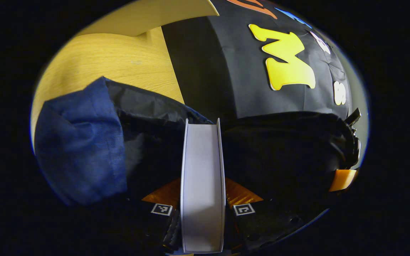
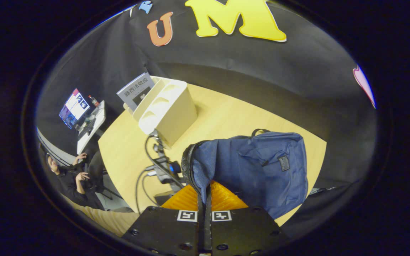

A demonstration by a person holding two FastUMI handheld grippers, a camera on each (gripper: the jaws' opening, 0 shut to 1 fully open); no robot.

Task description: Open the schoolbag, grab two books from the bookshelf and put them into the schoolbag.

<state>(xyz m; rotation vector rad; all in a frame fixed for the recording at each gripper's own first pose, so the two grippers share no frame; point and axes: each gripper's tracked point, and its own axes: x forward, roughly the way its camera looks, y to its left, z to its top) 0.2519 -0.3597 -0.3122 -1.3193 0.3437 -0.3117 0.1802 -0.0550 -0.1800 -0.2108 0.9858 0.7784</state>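
In the right gripper view the blue schoolbag [image 2: 258, 167] lies on the wooden table [image 2: 226, 117], its mouth turned left. My right gripper [image 2: 205, 199] is shut on the zipped rim of that mouth and holds it up. My left gripper [image 1: 202, 202] is shut on a book [image 1: 202, 170], seen edge-on with its white pages showing. The book points into the bag's dark lined inside [image 1: 148, 113], beside the blue flap [image 1: 80, 142]. In the right gripper view the left gripper [image 2: 164, 170], trailing cables, sits at the bag's mouth. The white bookshelf [image 2: 166, 106] holds one more book [image 2: 135, 90].
Black booth cloth rises behind the table. A person [image 2: 66, 174] sits past the table's left edge at a small desk with a monitor [image 2: 73, 106]. Bare tabletop lies between the bookshelf and the bag.
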